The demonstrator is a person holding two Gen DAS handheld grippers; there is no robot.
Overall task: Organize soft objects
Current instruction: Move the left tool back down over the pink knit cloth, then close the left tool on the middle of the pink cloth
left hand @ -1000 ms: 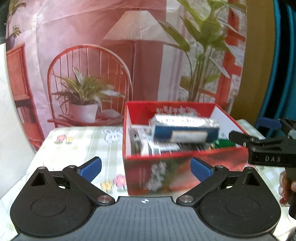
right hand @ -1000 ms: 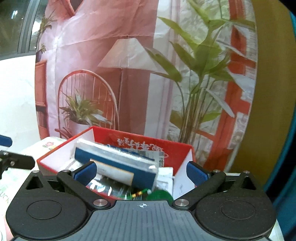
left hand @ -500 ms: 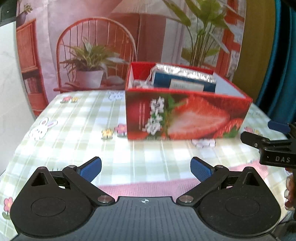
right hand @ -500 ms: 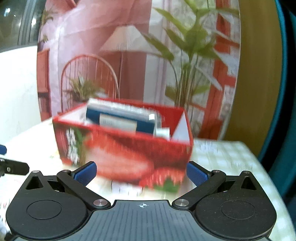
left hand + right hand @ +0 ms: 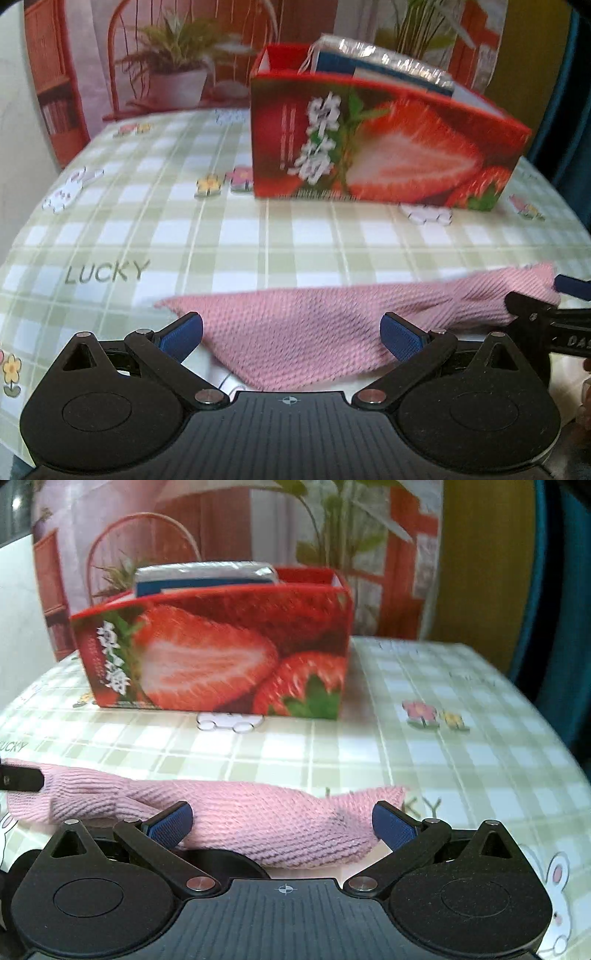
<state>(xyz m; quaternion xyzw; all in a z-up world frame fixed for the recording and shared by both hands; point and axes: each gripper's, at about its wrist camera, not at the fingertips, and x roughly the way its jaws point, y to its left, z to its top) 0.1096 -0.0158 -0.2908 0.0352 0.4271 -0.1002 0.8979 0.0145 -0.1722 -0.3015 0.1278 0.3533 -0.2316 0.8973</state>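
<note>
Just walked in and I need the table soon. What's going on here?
A person is working with two handheld grippers over a pink knitted cloth lying on the checked tablecloth. The left gripper and the right gripper are both open, one at each end of the cloth; neither has gripped it. Behind it stands a strawberry-printed box, already holding a blue packet.

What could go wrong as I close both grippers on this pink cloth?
1. The pink knitted cloth lies flat on the checked tablecloth; closing low could pinch the tablecloth too and drag it.
2. Both the left gripper and right gripper are open over the same cloth, close together; they may collide.
3. The strawberry box stands just beyond, already filled above its rim; a forward lift might knock it.
</note>
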